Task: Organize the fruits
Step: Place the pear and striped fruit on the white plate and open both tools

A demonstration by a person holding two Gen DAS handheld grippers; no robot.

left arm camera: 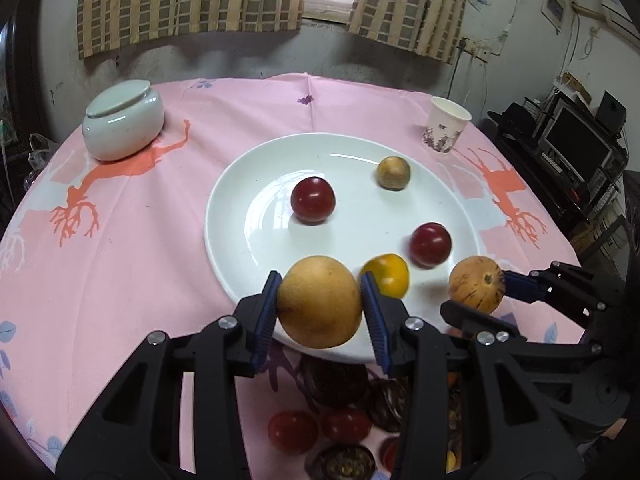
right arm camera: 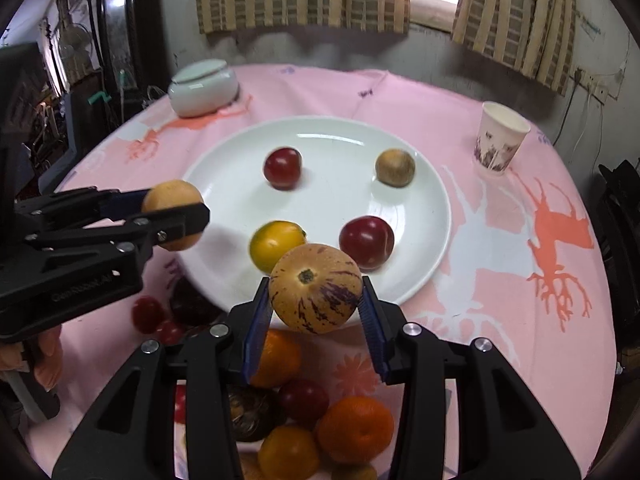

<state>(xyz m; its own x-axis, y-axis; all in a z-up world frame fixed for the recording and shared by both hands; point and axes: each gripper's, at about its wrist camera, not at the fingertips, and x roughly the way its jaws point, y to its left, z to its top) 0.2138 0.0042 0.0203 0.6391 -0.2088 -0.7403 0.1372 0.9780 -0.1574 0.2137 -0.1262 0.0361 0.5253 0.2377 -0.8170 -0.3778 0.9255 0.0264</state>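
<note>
Round russet pear (left arm camera: 319, 302) in left gripper (left arm camera: 320, 308); purple-streaked melon (right arm camera: 316, 289) in right gripper (right arm camera: 316, 308).

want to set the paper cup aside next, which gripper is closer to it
Right. The right gripper, holding a striped fruit, sits on the cup's side of the plate. The left gripper, holding a tan fruit, is farther across from the paper cup.

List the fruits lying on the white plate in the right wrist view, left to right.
Yellow fruit → dark red fruit at the back → dark red fruit in front → brownish-green fruit.
</note>
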